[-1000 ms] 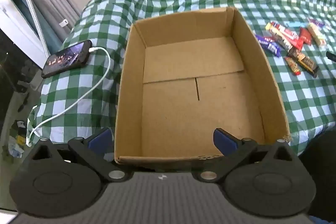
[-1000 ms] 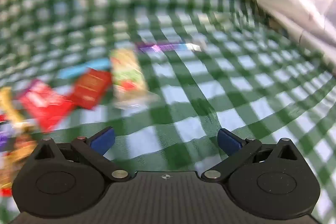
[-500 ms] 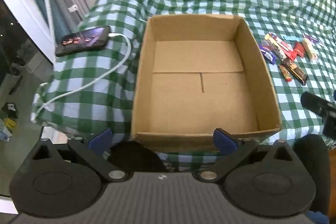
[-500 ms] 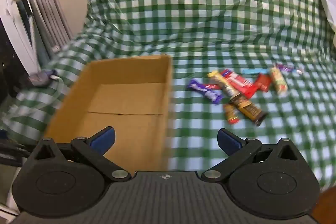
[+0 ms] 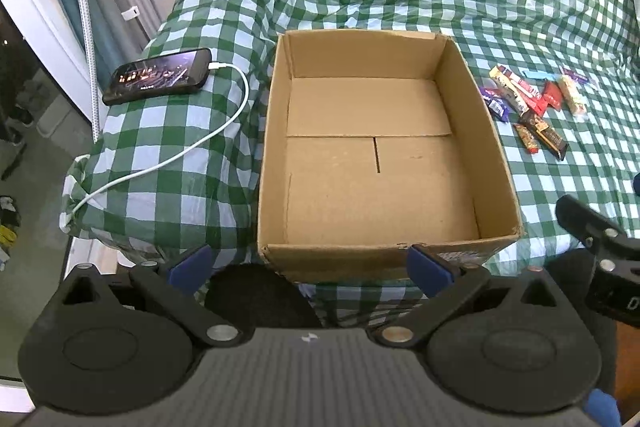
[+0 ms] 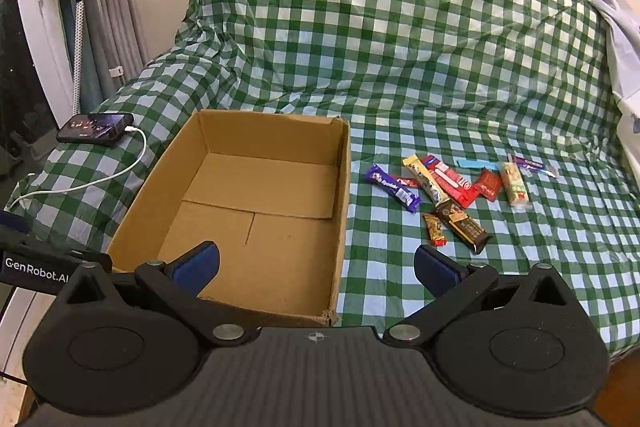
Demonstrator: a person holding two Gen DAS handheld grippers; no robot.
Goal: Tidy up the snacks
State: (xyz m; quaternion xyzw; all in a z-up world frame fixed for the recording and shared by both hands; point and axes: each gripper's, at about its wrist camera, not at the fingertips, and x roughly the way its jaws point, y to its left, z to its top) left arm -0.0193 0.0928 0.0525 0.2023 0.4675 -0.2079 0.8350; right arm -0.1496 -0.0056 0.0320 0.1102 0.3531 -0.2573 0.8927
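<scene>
An open cardboard box (image 5: 276, 163) with nothing in it sits on the green checked cloth; it also shows in the right wrist view (image 6: 344, 211). Several wrapped snack bars (image 6: 452, 187) lie in a loose cluster on the cloth to the box's right, also seen in the left wrist view (image 5: 528, 103). My left gripper (image 5: 310, 265) is open and empty, held back from the box's near wall. My right gripper (image 6: 318, 265) is open and empty, held above the box's near right corner, short of the snacks.
A black phone (image 5: 158, 77) on a white charging cable (image 5: 176, 155) lies on the cloth left of the box. The cloth's front edge drops off just behind the box. A white cloth (image 6: 616, 23) lies at the far right. Curtains and a steamer stand (image 6: 76, 7) are at left.
Both grippers have pulled back and up from the cloth. The right one swung away from close over the snacks, so the whole box and snack cluster now show. Nothing was picked up.
</scene>
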